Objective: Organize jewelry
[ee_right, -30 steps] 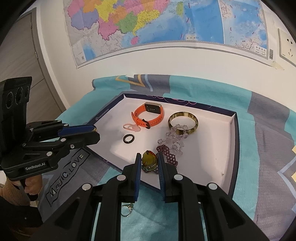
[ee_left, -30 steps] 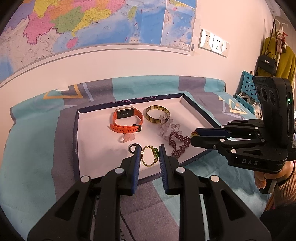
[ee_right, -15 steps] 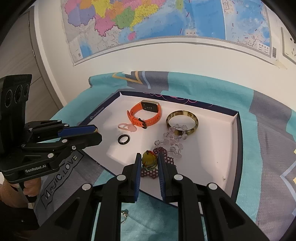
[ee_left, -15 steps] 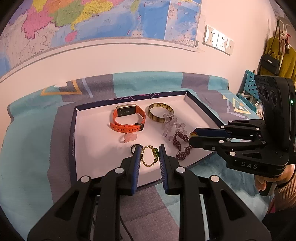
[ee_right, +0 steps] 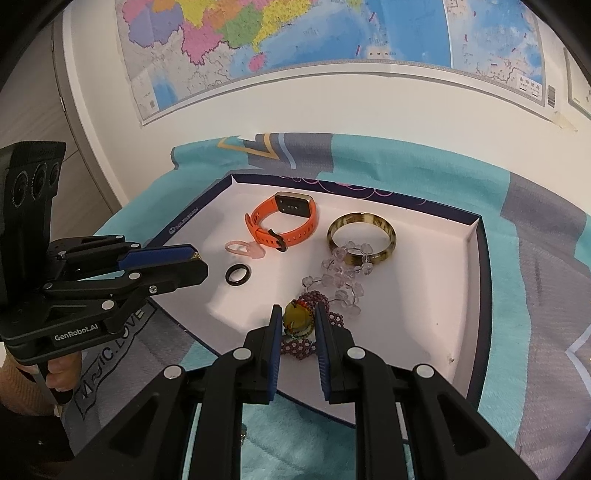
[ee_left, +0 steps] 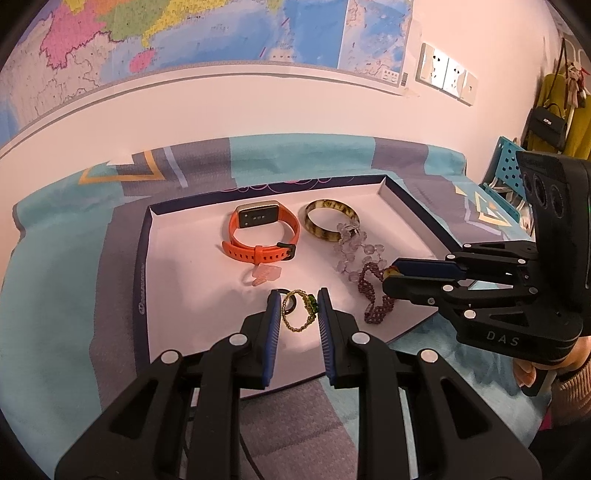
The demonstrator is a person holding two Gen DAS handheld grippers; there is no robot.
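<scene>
My left gripper (ee_left: 297, 308) is shut on a small gold-and-green beaded bracelet (ee_left: 295, 326), held just over the near part of the white, navy-rimmed tray (ee_left: 184, 280). My right gripper (ee_right: 297, 319) is shut on a yellow bead charm (ee_right: 295, 317) above the purple beaded bracelet (ee_right: 325, 301). In the tray lie an orange watch (ee_right: 284, 218), a tortoiseshell bangle (ee_right: 360, 236), a clear crystal bracelet (ee_right: 341, 275), a pink ring (ee_right: 243, 249) and a black ring (ee_right: 237, 275). Each view shows the other gripper: the right gripper (ee_left: 388, 275) and the left gripper (ee_right: 197, 258).
The tray sits on a teal and grey patterned cloth (ee_left: 74, 277) against a white wall with a map (ee_right: 295, 33). A hand (ee_left: 532, 369) grips the right handle. A blue pegboard chair (ee_left: 506, 166) and hanging bags (ee_left: 550, 125) stand at the far right.
My left gripper has shifted slightly right and down over the tray with the beaded bracelet still in it. The right gripper has hardly moved.
</scene>
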